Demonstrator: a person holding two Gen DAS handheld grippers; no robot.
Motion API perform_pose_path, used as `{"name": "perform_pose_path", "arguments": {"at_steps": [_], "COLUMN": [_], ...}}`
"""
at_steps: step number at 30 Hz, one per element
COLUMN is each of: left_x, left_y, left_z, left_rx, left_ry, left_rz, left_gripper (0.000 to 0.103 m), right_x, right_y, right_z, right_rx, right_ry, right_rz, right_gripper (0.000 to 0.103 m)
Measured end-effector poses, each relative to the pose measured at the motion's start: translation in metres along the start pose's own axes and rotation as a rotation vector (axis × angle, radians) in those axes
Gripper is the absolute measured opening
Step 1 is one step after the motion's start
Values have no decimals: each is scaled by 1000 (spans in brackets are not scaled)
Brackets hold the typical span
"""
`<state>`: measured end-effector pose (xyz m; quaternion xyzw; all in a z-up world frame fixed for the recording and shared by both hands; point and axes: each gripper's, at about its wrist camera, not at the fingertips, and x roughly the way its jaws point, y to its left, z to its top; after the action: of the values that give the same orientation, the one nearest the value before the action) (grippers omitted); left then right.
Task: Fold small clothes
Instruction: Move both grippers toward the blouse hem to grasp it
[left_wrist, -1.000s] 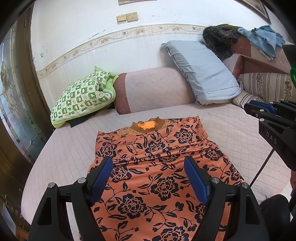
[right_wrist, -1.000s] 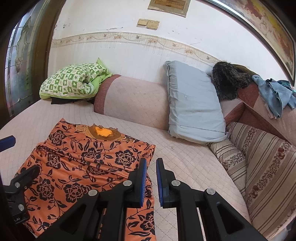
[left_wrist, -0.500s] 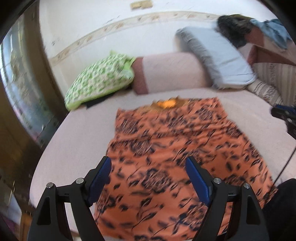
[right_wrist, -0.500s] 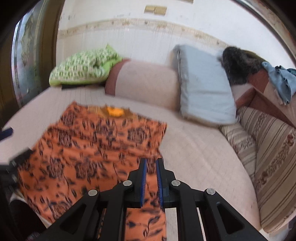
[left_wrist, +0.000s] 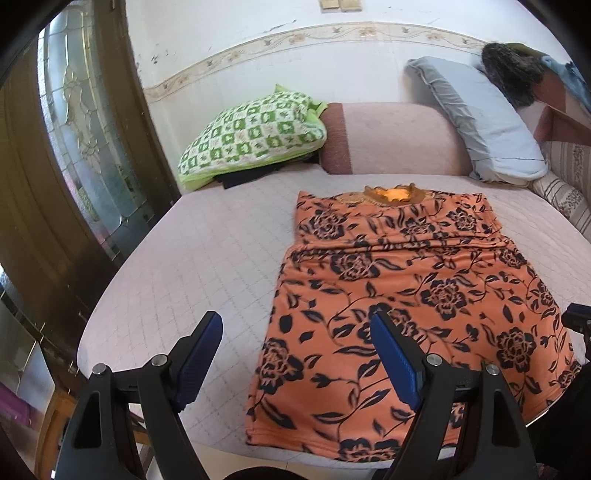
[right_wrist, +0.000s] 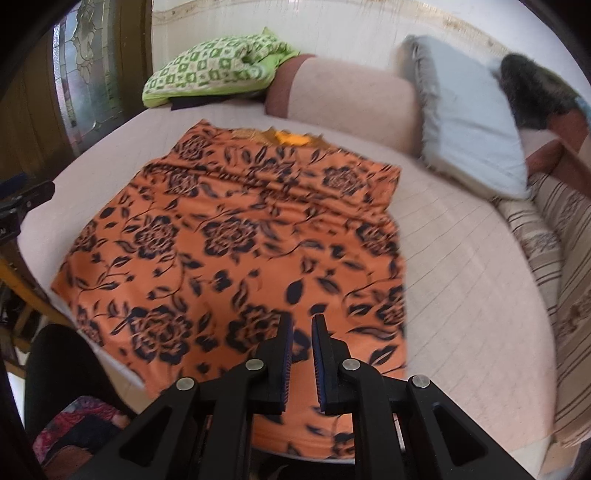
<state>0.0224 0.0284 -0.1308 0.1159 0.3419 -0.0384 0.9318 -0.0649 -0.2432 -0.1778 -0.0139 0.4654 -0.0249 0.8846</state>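
An orange garment with black flowers (left_wrist: 410, 291) lies flat on the pale pink quilted bed (left_wrist: 207, 254), neckline at the far end, its hem at the near edge. It also shows in the right wrist view (right_wrist: 236, 240). My left gripper (left_wrist: 295, 332) is open and empty, above the garment's near left corner. My right gripper (right_wrist: 302, 326) is nearly closed, with a narrow gap and nothing between its pads, above the garment's near hem. Its tip shows at the right edge of the left wrist view (left_wrist: 578, 321).
A green checked quilt (left_wrist: 255, 136), a pink bolster (left_wrist: 391, 142) and a grey-blue pillow (left_wrist: 480, 118) lie at the bed's far side. Striped cushions (right_wrist: 554, 258) line the right. A dark wooden door with glass (left_wrist: 74, 147) stands at the left.
Both grippers pulled back toward the near edge of the bed. The left moved left, so the garment now sits to its right. The garment lies as before.
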Motion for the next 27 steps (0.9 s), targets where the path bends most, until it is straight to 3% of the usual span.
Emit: {"name": "perform_pose_path", "arguments": {"at_steps": [3, 5, 6, 7, 8, 12, 17, 27], "left_x": [8, 18, 22, 27, 31, 46, 58, 82], "left_y": [13, 25, 31, 38, 46, 74, 91, 77], "left_z": [-12, -24, -31, -38, -46, -74, -94, -86], "left_rx": [-14, -32, -41, -52, -61, -103, -161, -200], "left_ry": [40, 88, 110, 136, 163, 246, 295, 290], "left_rz": [2, 6, 11, 16, 23, 42, -1, -224], "left_gripper": [84, 85, 85, 85, 85, 85, 85, 84], "right_x": [2, 3, 4, 4, 5, 9, 17, 31], "right_y": [-3, -12, -17, -25, -31, -59, -93, -151], "right_z": [-3, -6, -7, -11, -13, -27, -46, -81], "right_rx": [36, 79, 101, 144, 173, 256, 366, 630], "right_ry": [25, 36, 43, 50, 49, 72, 117, 125], "right_rz": [37, 65, 75, 88, 94, 103, 129, 279], "right_gripper": [13, 19, 37, 65, 72, 72, 72, 70]}}
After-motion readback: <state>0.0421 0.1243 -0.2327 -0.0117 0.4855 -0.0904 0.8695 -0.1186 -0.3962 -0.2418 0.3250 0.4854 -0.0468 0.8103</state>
